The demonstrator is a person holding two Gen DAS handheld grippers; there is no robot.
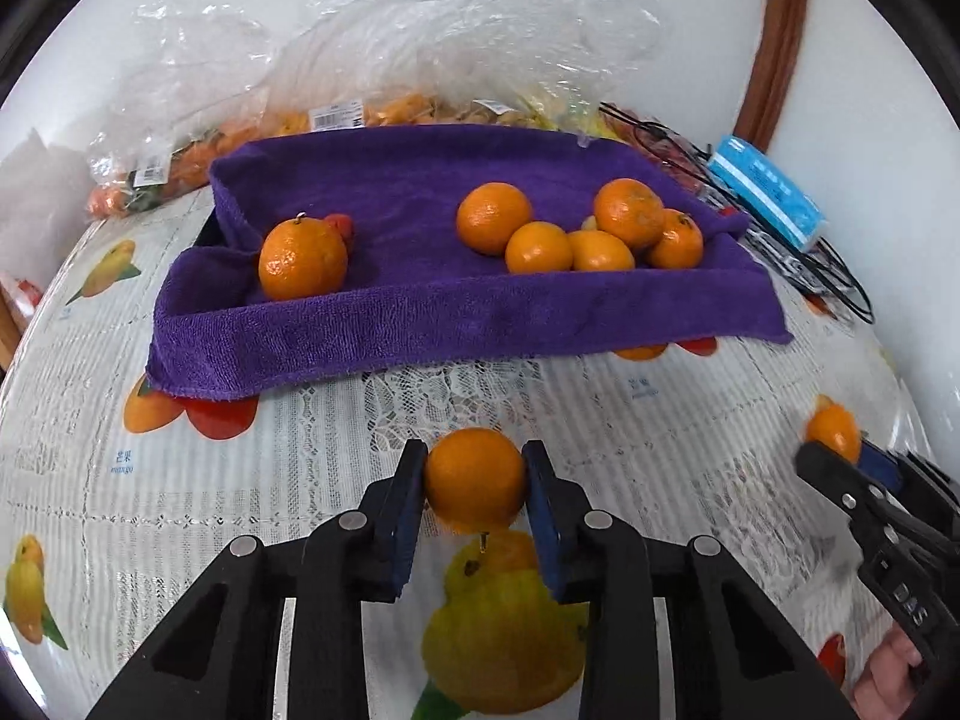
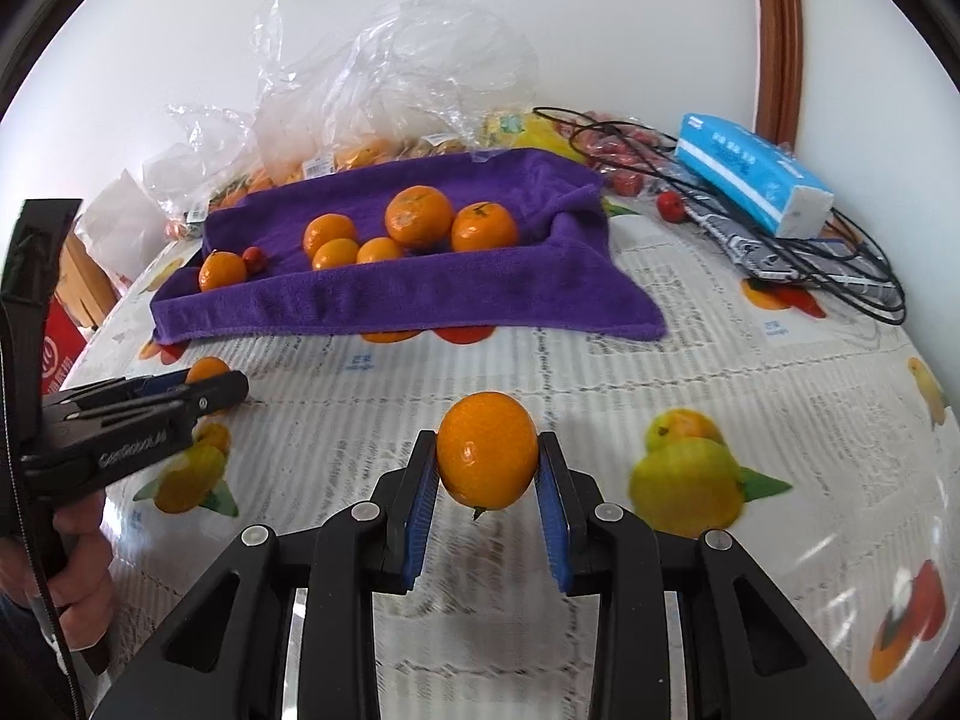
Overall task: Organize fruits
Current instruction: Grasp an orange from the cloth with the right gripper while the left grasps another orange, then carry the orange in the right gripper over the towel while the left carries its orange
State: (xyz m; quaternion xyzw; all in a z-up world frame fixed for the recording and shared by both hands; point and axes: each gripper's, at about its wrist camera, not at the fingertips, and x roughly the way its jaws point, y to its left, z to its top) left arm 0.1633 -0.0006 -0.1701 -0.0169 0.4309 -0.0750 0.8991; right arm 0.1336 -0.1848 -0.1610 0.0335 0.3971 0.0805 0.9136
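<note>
A tray lined with a purple towel (image 1: 420, 312) (image 2: 420, 300) sits at the back of the table. Several oranges (image 1: 600, 228) (image 2: 414, 222) cluster on its right side; one more orange (image 1: 303, 261) lies at its left beside a small red fruit (image 1: 341, 223). My left gripper (image 1: 476, 480) is shut on an orange (image 1: 476, 477) above the tablecloth, short of the tray. My right gripper (image 2: 487, 459) is shut on another orange (image 2: 487, 459), also in front of the tray. Each gripper appears in the other's view, the right gripper (image 1: 840, 450) and the left gripper (image 2: 210, 381), both with fruit.
Clear plastic bags of fruit (image 1: 360, 90) (image 2: 360, 90) lie behind the tray against the wall. A blue tissue pack (image 2: 750, 174) and tangled black cables (image 2: 840, 264) with a phone sit at the back right. The tablecloth (image 1: 540, 396) has printed fruit pictures. A hand (image 2: 78, 576) holds the left gripper.
</note>
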